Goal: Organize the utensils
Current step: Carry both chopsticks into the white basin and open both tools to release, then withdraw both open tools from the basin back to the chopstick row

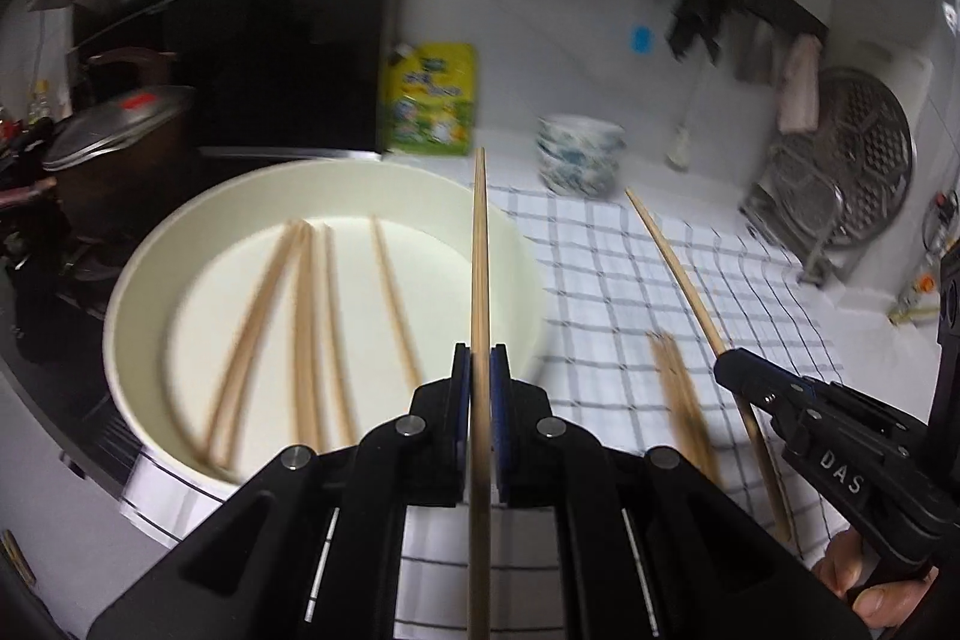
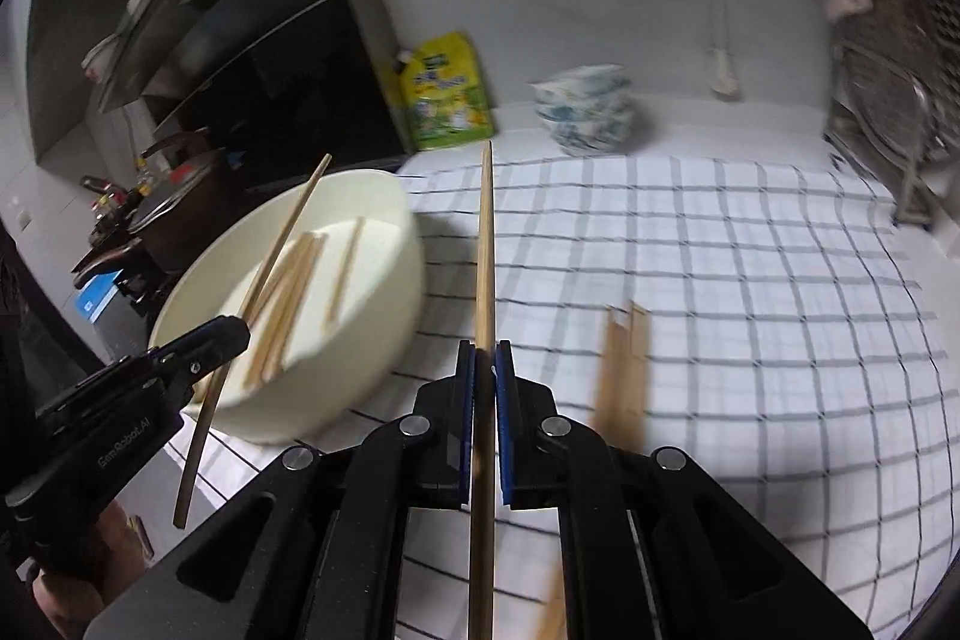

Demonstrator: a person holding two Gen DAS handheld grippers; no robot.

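My left gripper is shut on a wooden chopstick that points forward over the right rim of a cream basin. Several more chopsticks lie in that basin. My right gripper is shut on another chopstick, held above the checked cloth. A small bundle of chopsticks lies blurred on the cloth to its right. In the left wrist view, the right gripper shows at the right with its chopstick. In the right wrist view, the left gripper hangs beside the basin.
A yellow-green refill pouch and a stack of patterned bowls stand at the back by the wall. A round metal steamer rack leans at the right. Pots sit on the dark stove at the left. A hand holds the right tool.
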